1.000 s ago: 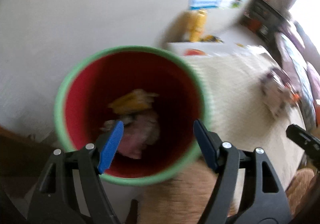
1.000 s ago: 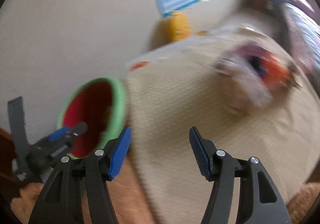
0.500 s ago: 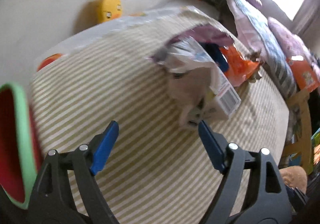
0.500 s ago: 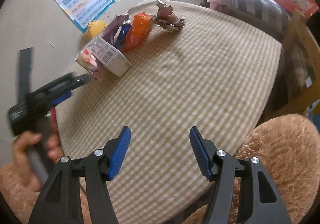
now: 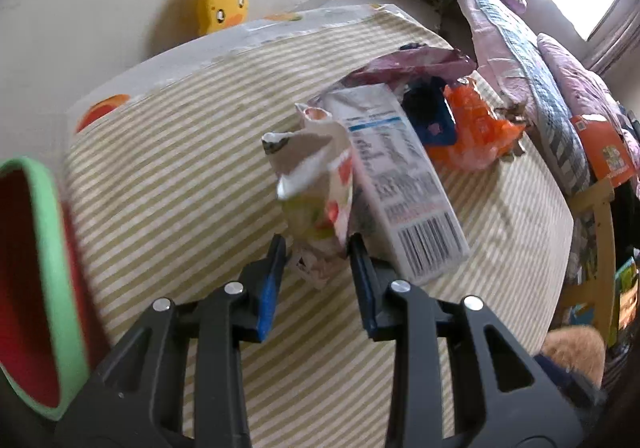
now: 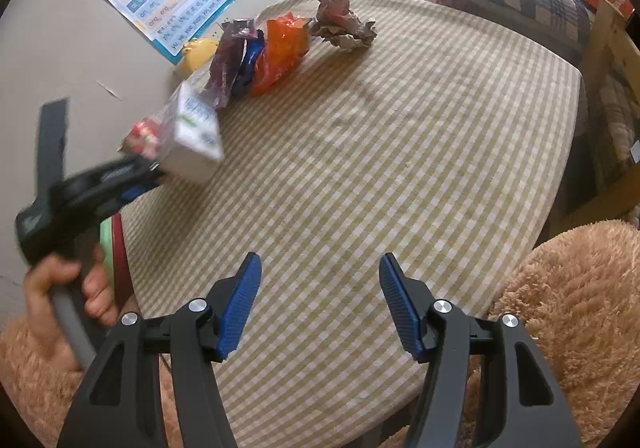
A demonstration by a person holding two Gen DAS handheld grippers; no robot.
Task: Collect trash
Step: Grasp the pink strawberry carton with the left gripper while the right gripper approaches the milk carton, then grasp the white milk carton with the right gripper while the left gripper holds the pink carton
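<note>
Your left gripper (image 5: 316,248) swung from bin (image 5: 28,288) to carton (image 5: 380,175); fingers closing, apparently pinching its end, carton running toward one o'clock.

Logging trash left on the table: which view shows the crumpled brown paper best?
The right wrist view: the crumpled brown paper lies whole and unobstructed at the table's far edge. The left wrist view shows only a brown sliver behind the orange wrapper.

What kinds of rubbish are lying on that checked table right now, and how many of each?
Cartons: 1, the white milk carton
Wrappers and bags: 4, a crumpled wrapper between the closing left gripper, plus a purple wrapper, a blue wrapper and an orange bag
Crumpled paper: 1, a brown paper ball
Total: 6
</note>
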